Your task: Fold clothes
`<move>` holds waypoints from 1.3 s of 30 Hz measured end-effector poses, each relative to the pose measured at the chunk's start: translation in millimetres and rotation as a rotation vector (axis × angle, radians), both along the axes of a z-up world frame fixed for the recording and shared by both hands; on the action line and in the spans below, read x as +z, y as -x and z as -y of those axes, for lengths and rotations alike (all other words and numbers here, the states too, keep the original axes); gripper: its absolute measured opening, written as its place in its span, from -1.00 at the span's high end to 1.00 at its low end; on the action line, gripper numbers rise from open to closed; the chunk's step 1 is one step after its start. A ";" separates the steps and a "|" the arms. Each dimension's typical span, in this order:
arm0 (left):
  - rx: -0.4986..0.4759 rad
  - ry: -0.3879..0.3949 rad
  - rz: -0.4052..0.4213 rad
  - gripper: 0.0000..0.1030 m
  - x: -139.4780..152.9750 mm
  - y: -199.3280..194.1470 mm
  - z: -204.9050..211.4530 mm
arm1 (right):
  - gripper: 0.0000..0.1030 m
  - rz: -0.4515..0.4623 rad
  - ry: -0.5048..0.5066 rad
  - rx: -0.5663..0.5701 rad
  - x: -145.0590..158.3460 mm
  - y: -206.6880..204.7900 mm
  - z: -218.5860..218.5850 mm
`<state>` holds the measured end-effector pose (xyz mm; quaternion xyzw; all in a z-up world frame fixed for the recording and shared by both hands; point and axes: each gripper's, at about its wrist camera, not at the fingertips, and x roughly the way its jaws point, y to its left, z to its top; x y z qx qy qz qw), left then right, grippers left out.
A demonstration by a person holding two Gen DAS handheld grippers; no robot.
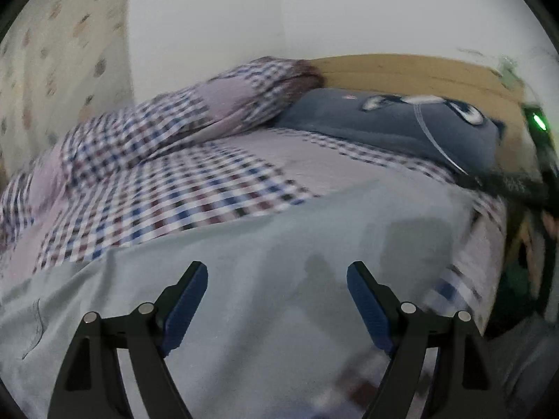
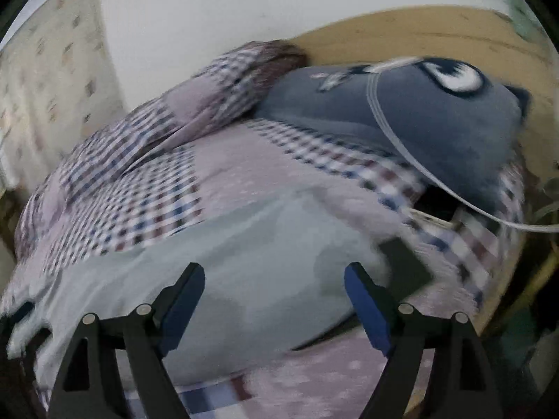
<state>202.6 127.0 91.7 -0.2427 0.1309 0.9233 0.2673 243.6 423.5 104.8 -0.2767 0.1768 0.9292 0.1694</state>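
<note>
garment (image 1: 265, 272) pale, spread flat on checked bedspread (image 1: 181, 202), near edge | left gripper (image 1: 277, 296) spread wide, holding nothing, above cloth | right gripper (image 2: 274, 296) likewise, over garment's right edge | risk: pinch takes bedspread too; cable (image 2: 394, 139) off pillow (image 2: 436, 122) may snag

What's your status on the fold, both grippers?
Left gripper open, empty, over the pale garment. Right gripper open, empty, over its edge. Garment lies spread on the checked bedspread, unfolded. White cable trails over the blue pillow, apart from the garment.
</note>
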 end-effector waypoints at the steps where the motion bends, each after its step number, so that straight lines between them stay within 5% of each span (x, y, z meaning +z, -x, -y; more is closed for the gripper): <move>1: -0.013 0.010 -0.010 -0.66 0.0 -8.2 -10.8 | -0.66 0.003 0.015 -0.029 -0.6 -4.4 -11.7; 12: -0.186 0.105 -0.074 -0.66 -5.0 -52.1 -152.1 | -0.67 0.020 0.189 -0.268 -21.3 -53.8 -117.2; 25: -0.293 0.212 -0.152 -0.66 -20.6 -49.1 -274.8 | -0.67 -0.039 0.321 -0.323 -34.2 -81.2 -158.2; 32: -0.336 0.260 -0.034 -0.64 -40.6 -17.6 -312.2 | -0.67 -0.055 0.359 -0.310 -38.3 -84.3 -164.0; 36: -0.314 0.262 0.052 -0.03 -53.9 3.9 -314.9 | -0.67 -0.061 0.380 -0.306 -40.8 -86.4 -166.5; 39: -0.308 0.210 0.111 0.25 -55.6 15.2 -308.4 | -0.67 -0.064 0.394 -0.301 -42.3 -86.8 -166.6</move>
